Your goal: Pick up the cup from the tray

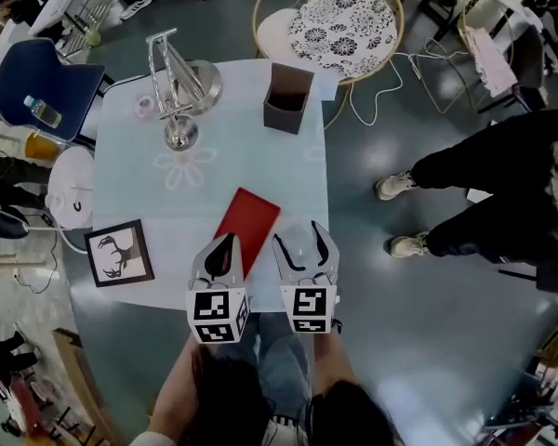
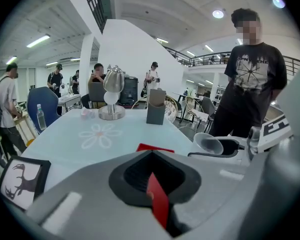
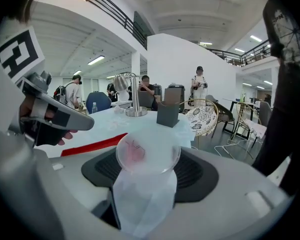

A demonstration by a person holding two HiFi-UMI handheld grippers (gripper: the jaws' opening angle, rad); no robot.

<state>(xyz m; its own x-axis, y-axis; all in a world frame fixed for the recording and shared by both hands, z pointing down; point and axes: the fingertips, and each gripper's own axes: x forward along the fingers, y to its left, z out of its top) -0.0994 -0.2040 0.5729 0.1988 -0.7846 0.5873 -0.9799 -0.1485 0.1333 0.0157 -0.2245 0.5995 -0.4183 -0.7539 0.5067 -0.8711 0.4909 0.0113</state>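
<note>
Your right hand-held gripper [image 1: 300,241] is clamped on the clear plastic cup [image 3: 146,184], both jaws pressing its sides. The cup sits in your grip just right of the red tray's [image 1: 251,216] near end, apart from it. Your left hand-held gripper [image 1: 226,244] has jaws together with nothing held, over the tray's near left edge. Tray lies flat on the white table [image 1: 232,156]. Far side has a brown box [image 1: 288,98] and a steel stand [image 1: 177,91]; a framed deer picture [image 1: 118,253] sits near left.
</note>
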